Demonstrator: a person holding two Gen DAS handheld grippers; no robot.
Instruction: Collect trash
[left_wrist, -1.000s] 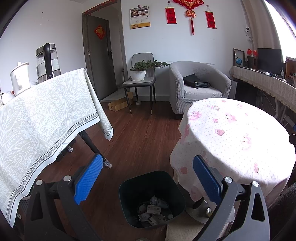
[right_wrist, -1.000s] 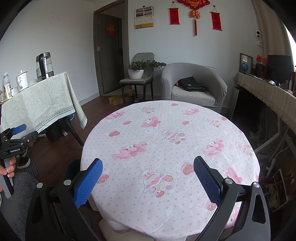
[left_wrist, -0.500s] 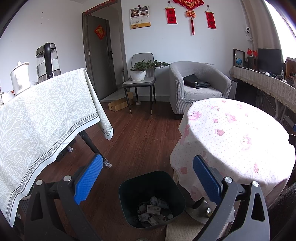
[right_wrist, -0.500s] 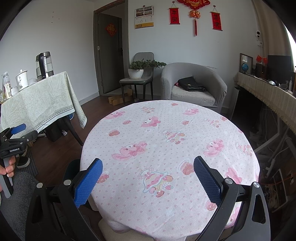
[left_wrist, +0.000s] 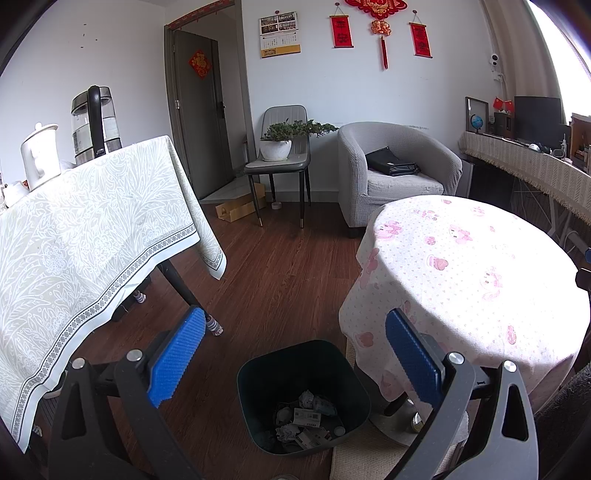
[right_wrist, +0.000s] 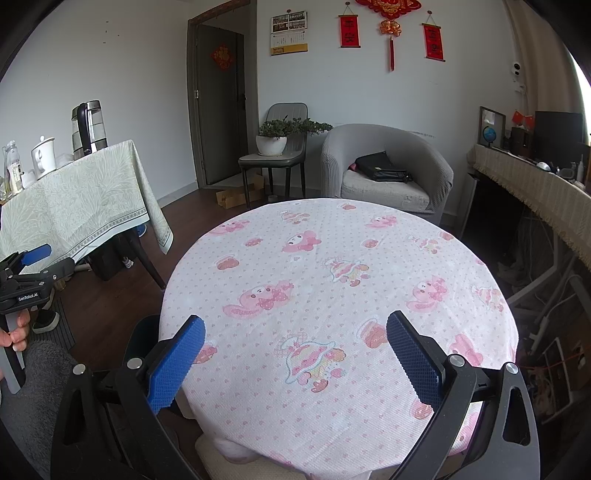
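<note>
Trash bin (left_wrist: 303, 395) on wood floor, both grippers spread wide, nothing held.

Left to right in left wrist view: green-white leafy tablecloth (left_wrist: 85, 236) draped over a side table, topped by kettle (left_wrist: 95, 125) and white jug (left_wrist: 40, 155); dark, square-mouthed, round-cornered bin low between left gripper (left_wrist: 291, 354) fingers, just beside the round table's (left_wrist: 469, 266) hanging pink cartoon cloth. Inside the bin: crumpled paper wads and printed card scraps (left_wrist: 306, 415) heaped on the bottom, walls bare above. Right wrist view: left gripper (right_wrist: 27, 273) at far left edge, gripped by a hand (right_wrist: 16, 332); right gripper (right_wrist: 295, 349) poised over the pink cloth, blue pads (right_wrist: 412, 360) far apart.
</note>
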